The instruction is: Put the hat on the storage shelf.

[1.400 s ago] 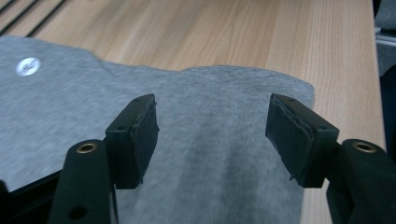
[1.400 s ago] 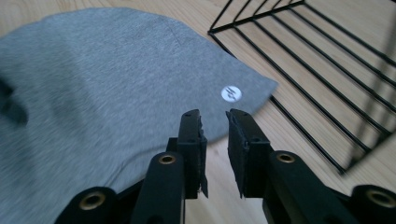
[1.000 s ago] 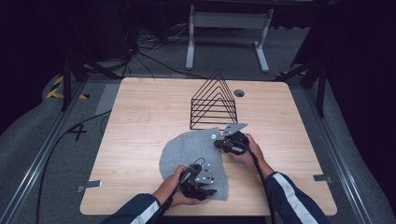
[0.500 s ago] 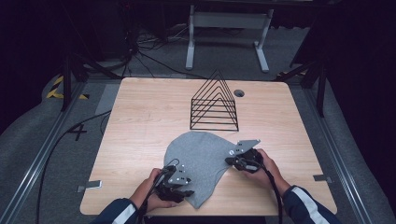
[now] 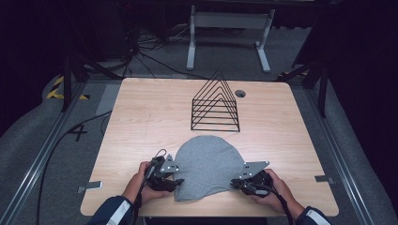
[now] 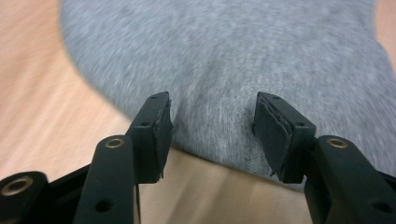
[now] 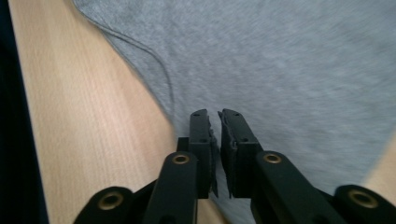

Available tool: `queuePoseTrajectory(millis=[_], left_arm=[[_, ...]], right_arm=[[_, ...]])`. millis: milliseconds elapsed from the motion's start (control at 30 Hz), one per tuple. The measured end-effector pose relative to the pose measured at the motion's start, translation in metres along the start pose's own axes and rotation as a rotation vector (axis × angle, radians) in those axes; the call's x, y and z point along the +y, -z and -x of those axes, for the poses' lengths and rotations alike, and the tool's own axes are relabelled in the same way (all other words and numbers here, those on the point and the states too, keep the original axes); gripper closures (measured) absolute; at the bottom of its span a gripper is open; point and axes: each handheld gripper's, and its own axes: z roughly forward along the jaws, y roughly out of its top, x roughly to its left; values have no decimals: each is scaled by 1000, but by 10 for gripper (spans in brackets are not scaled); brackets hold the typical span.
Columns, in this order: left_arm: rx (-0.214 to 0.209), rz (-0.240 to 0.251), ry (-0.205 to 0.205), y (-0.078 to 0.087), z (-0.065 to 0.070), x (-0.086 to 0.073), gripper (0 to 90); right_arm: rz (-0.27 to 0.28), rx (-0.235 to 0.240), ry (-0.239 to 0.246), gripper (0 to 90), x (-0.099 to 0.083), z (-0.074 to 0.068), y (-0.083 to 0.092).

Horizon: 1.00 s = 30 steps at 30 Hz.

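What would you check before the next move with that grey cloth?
1. Grey cloth lies flat on the table: ok.
2. Left gripper jaws apart, just been opening, cloth edge under them, not pinched: ok.
3. Right gripper has let go: cannot tell; jaws nearly together, just been opening, over the cloth.
4. Black wire rack stands apart from the cloth: ok.
5. Cloth fully on the table: ok.

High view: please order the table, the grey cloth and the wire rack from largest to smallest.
1. table
2. grey cloth
3. wire rack, though it stands farther from the camera, so the gap to the cloth is unsure.
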Motion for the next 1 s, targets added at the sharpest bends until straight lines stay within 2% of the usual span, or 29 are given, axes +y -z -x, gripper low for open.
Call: queuePoseTrajectory(millis=[67,100,133,167,233,267,300,400,600,700,767,800,833,867,900,933,1000], left_arm=[[12,11,38,1,-7,-2,435],[17,15,41,1,-9,-3,423],[30,15,53,1,-10,-4,411],[34,19,58,2,-10,-3,383],[38,34,61,4,-10,-3,370],[39,34,66,5,-9,-2,365],[42,28,50,4,-9,-2,360],[46,7,45,0,-8,-4,348],[56,6,72,2,-12,-7,292],[60,20,98,5,-18,-6,279],[60,30,119,6,-23,-3,272],[53,39,123,7,-27,-1,265],[52,46,146,6,-30,3,264],[53,44,154,4,-34,7,250],[35,34,164,0,-39,10,241],[35,34,164,0,-39,10,215],[34,3,172,-8,-45,16,203]], right_arm=[[41,-43,-22,759,0,7,7],[63,-73,-42,748,-1,13,11],[70,-91,-51,737,-2,17,13],[68,-128,-55,721,-4,22,14],[63,-153,-76,718,-8,30,14],[59,-150,-90,719,-10,34,13],[48,-155,-92,721,-12,36,11],[24,-141,-87,727,-15,38,8],[-22,-110,-80,733,-18,30,3],[-35,-103,-77,675,-17,27,6],[-8,-122,-82,610,-13,29,9],[14,-130,-103,578,-10,32,12],[36,-138,-116,539,-6,37,14],[59,-148,-123,500,0,43,15],[73,-150,-124,482,7,50,14],[73,-150,-124,482,7,50,14],[83,-128,-159,394,18,68,7]])
